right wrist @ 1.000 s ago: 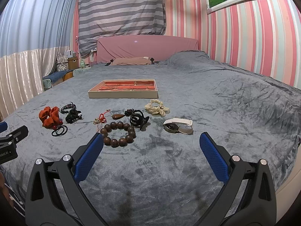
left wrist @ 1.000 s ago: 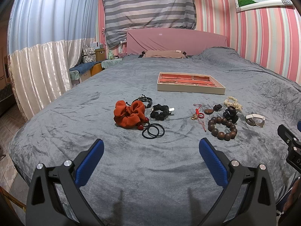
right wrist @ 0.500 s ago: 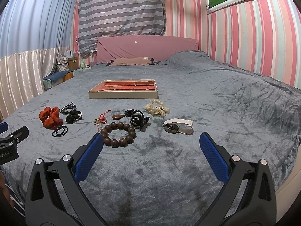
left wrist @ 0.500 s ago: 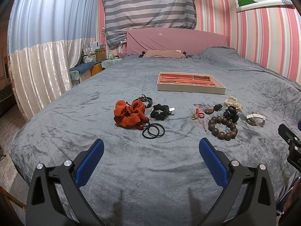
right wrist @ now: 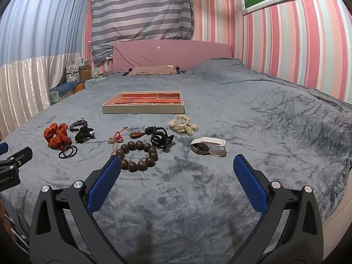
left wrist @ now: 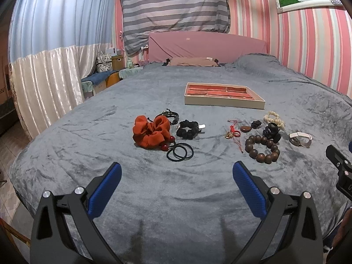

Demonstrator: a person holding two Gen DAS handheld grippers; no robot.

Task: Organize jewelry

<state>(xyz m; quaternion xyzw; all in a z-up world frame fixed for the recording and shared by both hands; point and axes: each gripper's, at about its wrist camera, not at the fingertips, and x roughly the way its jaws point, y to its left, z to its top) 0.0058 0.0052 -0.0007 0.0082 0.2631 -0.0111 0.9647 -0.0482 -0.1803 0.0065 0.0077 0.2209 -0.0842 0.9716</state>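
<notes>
A shallow jewelry tray (left wrist: 224,104) with red-lined compartments sits mid-bed; it also shows in the right wrist view (right wrist: 143,109). In front lie an orange scrunchie (left wrist: 150,132), black hair ties (left wrist: 180,151), a black scrunchie (left wrist: 188,129), a red cord charm (left wrist: 233,132), a brown bead bracelet (right wrist: 139,156), a black claw clip (right wrist: 160,138), a cream scrunchie (right wrist: 182,125) and a white-strapped watch (right wrist: 208,146). My left gripper (left wrist: 176,182) is open and empty, nearer than the hair ties. My right gripper (right wrist: 177,176) is open and empty, its left fingertip (right wrist: 110,171) beside the bracelet.
Everything lies on a grey plush blanket (left wrist: 176,198) covering a large bed. A pink headboard (left wrist: 206,46) and pillow are at the far end. White curtains (left wrist: 44,88) and bedside clutter stand to the left. The bed's edge drops off at the right (right wrist: 338,198).
</notes>
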